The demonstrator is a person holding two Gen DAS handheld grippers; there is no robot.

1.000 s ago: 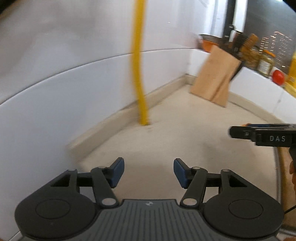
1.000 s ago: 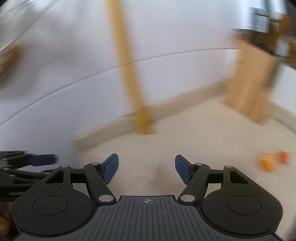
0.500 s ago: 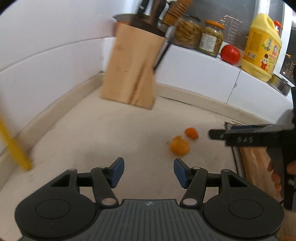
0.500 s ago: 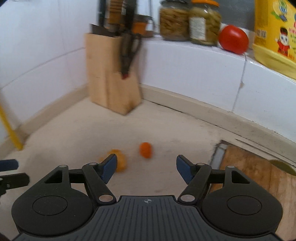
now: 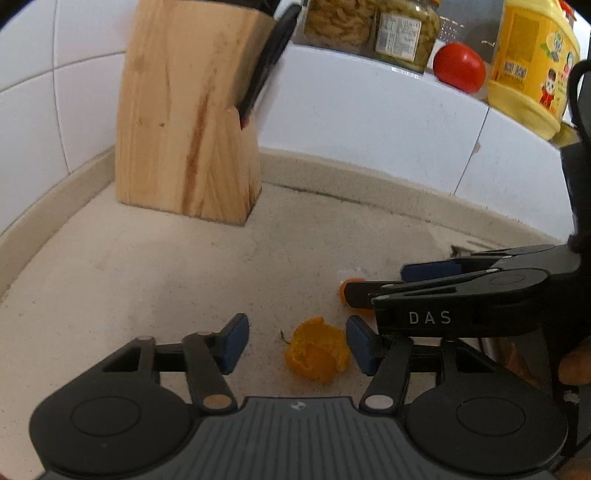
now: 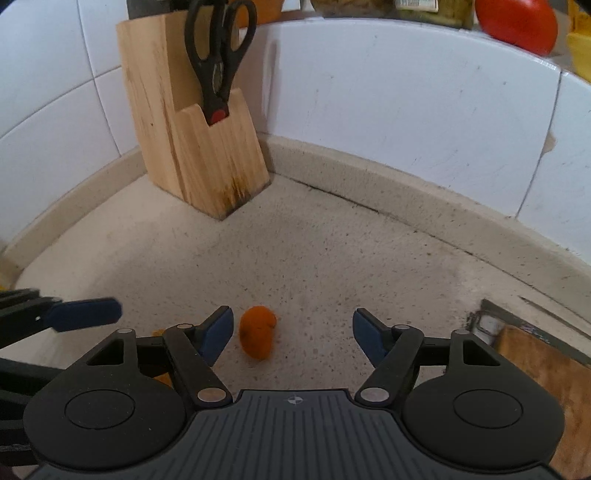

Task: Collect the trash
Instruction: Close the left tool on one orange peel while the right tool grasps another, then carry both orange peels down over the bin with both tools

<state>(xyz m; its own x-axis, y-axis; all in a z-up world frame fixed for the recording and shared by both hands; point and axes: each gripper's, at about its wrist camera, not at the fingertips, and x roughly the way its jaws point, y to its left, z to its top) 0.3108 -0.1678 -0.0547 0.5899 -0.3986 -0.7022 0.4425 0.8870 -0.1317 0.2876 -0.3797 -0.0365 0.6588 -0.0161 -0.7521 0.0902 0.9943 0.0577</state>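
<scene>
Left gripper [image 5: 295, 343], right gripper [image 6: 293, 332] both spread wide, empty — I judge orange peel [image 5: 317, 349] light, soft; I pinch curled rim.

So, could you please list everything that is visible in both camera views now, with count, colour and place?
Orange peel pieces: 2, orange; larger between the left gripper's fingers, smaller between the right gripper's fingers, near its left finger.
Knife block: 1, light wood, back corner of the countertop.
Scissors: 1, black, in the block.
Jars: 2, glass, on the ledge.
Tomato: 1, red, on the ledge.
Bottle: 1, yellow, right of the tomato.
Cutting board: 1, brown wood, right edge.
Left gripper: black, blue pads, open.
Right gripper: black, blue pads, open.
</scene>
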